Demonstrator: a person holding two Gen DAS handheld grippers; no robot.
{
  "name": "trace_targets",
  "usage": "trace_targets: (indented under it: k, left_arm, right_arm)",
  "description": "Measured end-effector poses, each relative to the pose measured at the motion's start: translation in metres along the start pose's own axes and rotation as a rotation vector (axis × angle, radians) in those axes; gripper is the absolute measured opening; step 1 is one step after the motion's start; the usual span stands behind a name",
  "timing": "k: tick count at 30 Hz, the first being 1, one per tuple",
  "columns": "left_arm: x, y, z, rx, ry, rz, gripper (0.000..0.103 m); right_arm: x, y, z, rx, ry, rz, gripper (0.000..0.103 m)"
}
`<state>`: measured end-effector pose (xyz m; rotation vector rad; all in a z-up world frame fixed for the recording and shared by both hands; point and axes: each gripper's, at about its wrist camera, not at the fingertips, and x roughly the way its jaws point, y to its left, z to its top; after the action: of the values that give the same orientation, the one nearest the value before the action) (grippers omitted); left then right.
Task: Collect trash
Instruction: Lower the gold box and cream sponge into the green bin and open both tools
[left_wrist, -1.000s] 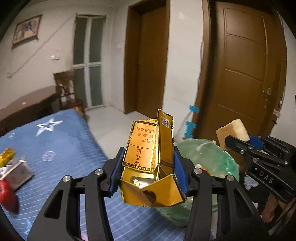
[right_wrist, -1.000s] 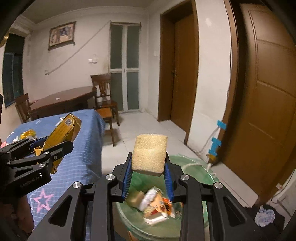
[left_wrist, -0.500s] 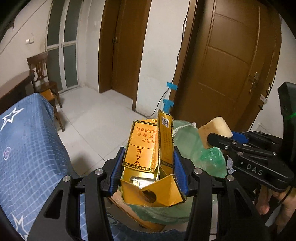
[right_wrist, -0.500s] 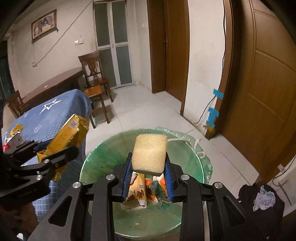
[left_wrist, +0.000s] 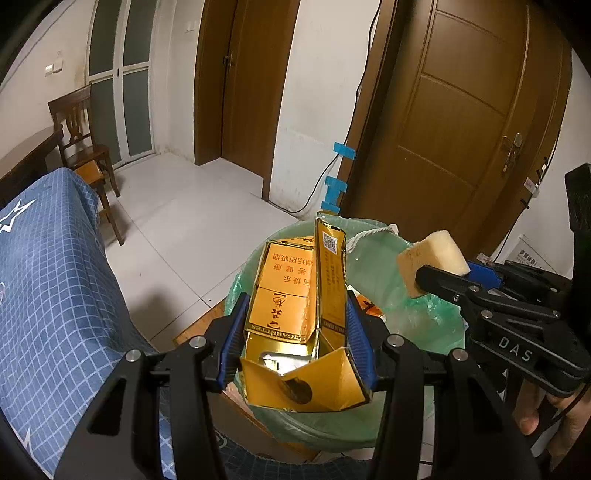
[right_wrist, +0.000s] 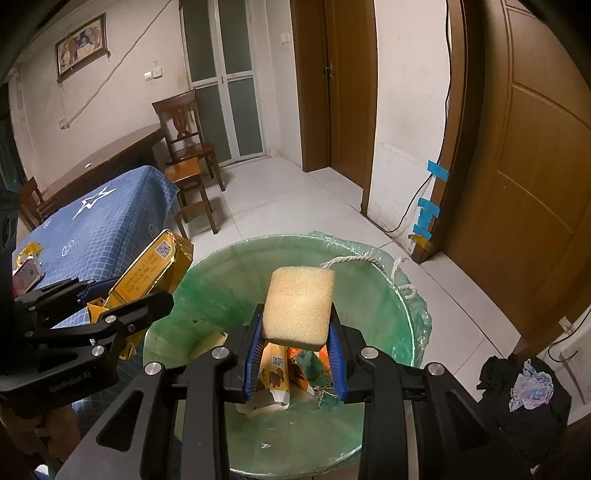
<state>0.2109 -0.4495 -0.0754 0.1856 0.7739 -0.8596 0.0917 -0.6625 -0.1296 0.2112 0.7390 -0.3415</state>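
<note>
My left gripper (left_wrist: 295, 325) is shut on a torn gold cigarette carton (left_wrist: 295, 295), held over the near rim of the trash bin with a green liner (left_wrist: 436, 325). The same carton (right_wrist: 147, 273) shows at the bin's left edge in the right wrist view. My right gripper (right_wrist: 295, 332) is shut on a yellow sponge (right_wrist: 297, 306), hanging above the open bin (right_wrist: 229, 280); from the left wrist view the sponge (left_wrist: 430, 260) is over the bin's right side. Snack wrappers (right_wrist: 273, 380) and a green scrap lie at the bottom.
A table under a blue star-print cloth (right_wrist: 99, 225) stands left of the bin, with small wrappers (right_wrist: 27, 266) on it. A wooden chair (right_wrist: 184, 147) and brown doors (left_wrist: 461, 122) are beyond. A dark bag with crumpled paper (right_wrist: 528, 384) sits right of the bin on the floor.
Both grippers swung from the table toward the bin and tipped downward; the bin's inside now fills the right wrist view. Carton and sponge stay gripped.
</note>
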Motion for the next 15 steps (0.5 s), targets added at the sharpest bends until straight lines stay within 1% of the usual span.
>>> trace_targets:
  k: [11,15]
  left_arm:
    - [0.0024,-0.0055,0.0005,0.006,0.005,0.005,0.048]
    - [0.0046,-0.0042,0.0002,0.001,0.013,0.018,0.050]
  right_arm:
    - [-0.0002,0.0018,-0.0014,0.004,0.000,-0.003,0.032]
    - [-0.0005,0.0008,-0.0012,0.009,-0.002,-0.004,0.033]
